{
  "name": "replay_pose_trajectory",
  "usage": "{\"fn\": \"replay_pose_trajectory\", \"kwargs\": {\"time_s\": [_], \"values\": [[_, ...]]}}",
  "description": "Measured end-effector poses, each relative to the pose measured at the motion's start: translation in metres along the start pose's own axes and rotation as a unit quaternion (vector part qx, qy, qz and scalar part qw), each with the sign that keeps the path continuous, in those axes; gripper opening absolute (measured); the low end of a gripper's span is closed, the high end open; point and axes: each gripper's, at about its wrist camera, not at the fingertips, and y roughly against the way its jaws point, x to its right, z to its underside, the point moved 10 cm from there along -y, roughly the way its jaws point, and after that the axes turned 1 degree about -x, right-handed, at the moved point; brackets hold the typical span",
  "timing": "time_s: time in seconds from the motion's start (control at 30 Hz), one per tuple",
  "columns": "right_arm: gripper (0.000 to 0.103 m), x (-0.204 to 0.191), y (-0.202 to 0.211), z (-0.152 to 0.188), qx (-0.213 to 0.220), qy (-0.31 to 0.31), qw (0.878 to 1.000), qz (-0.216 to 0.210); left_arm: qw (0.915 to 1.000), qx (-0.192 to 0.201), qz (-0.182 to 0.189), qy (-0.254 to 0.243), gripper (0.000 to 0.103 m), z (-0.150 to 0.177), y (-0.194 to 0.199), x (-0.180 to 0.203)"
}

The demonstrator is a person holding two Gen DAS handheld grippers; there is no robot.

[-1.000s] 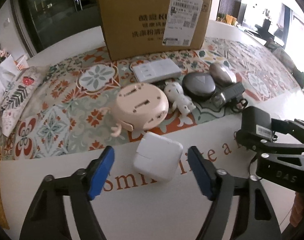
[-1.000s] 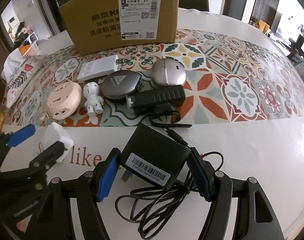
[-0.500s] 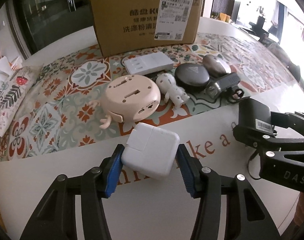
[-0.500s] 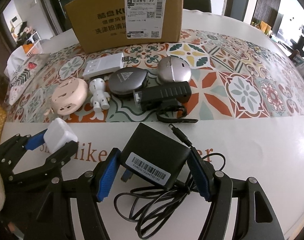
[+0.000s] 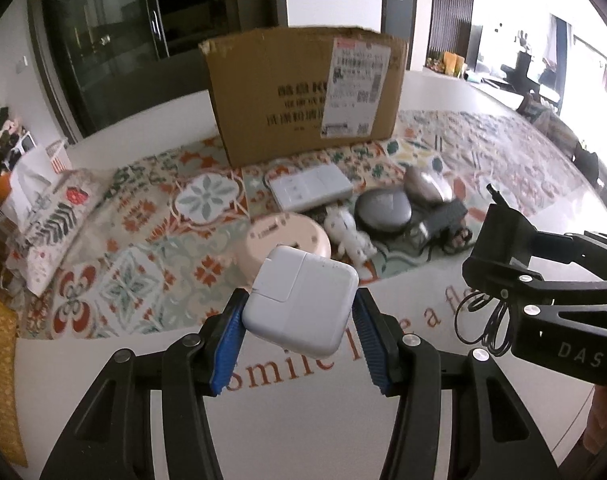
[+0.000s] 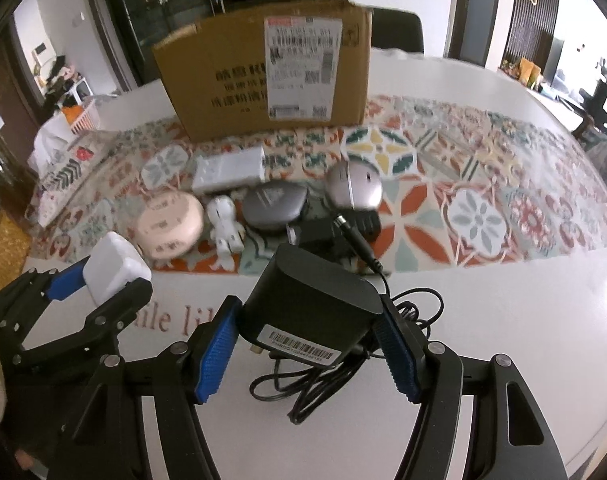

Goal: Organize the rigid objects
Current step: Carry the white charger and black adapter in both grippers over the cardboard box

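My left gripper is shut on a white square power adapter and holds it above the white table; it also shows in the right wrist view. My right gripper is shut on a black power adapter, lifted, with its black cable hanging onto the table. The black adapter also shows in the left wrist view. A cardboard box stands upright at the back on the patterned mat.
In front of the box on the mat lie a white flat charger, a round pink device, a small white figure, a dark round case, a silver mouse and a black adapter. A patterned pouch lies at left.
My left gripper closed on the white adapter and lifted it off the table. My right gripper lifted the black adapter, its cable trailing up. Both views tilted upward.
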Motion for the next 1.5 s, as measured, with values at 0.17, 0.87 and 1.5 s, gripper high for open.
{"fn": "replay_pose_trajectory", "kwargs": {"time_s": [0.17,0.87,1.5], "values": [[0.067,0.0,0.018,-0.021,0.031,0.0,1.0,-0.006,0.9997,0.024,-0.004,0.007,0.052,-0.026,0.017,-0.005],[0.067,-0.003,0.082,-0.141,0.151,0.018,0.988,-0.04,0.9934,0.111,-0.026,0.009,0.052,-0.151,0.071,-0.018],[0.067,-0.021,0.092,-0.256,0.204,0.056,0.975,-0.075,0.9912,0.129,-0.021,0.021,0.052,-0.249,0.054,-0.042]]}}
